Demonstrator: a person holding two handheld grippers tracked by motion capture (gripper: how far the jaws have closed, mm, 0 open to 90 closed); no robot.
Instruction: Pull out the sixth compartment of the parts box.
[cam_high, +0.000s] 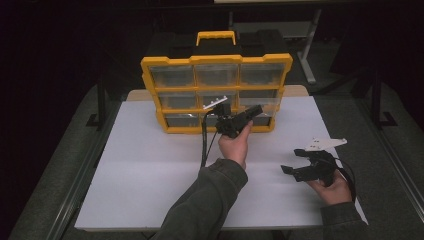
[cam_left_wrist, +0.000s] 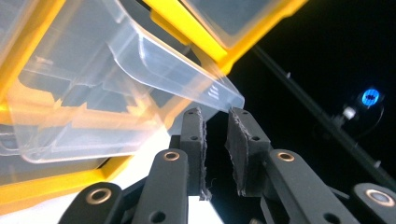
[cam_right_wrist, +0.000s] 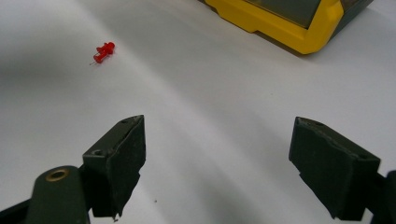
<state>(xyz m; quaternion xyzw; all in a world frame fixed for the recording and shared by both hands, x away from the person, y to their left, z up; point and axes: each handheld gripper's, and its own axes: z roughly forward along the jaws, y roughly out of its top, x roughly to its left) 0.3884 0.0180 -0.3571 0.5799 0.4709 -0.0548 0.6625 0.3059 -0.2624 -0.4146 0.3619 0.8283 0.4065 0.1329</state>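
Note:
A yellow-and-black organizer (cam_high: 216, 61) with clear drawers stands upright at the back of the white table (cam_high: 150, 170). My left gripper (cam_high: 256, 111) reaches its lower right drawers. Seen along the jaws, a clear drawer (cam_left_wrist: 107, 88) is pulled partly out and tilted, its front lip just above the fingertips. The left gripper (cam_left_wrist: 215, 114) has its pads a narrow gap apart with nothing pressed between them. My right gripper (cam_high: 294, 161) rests low over the table at the right, jaws wide apart and empty (cam_right_wrist: 217, 154). A small red plastic piece (cam_right_wrist: 103, 50) lies on the table beyond it.
The organizer's yellow corner (cam_right_wrist: 299, 28) shows ahead of the right gripper. A black cable (cam_high: 205, 145) hangs from the left gripper down to the table. Dark floor and metal table legs (cam_high: 310, 55) lie behind the organizer.

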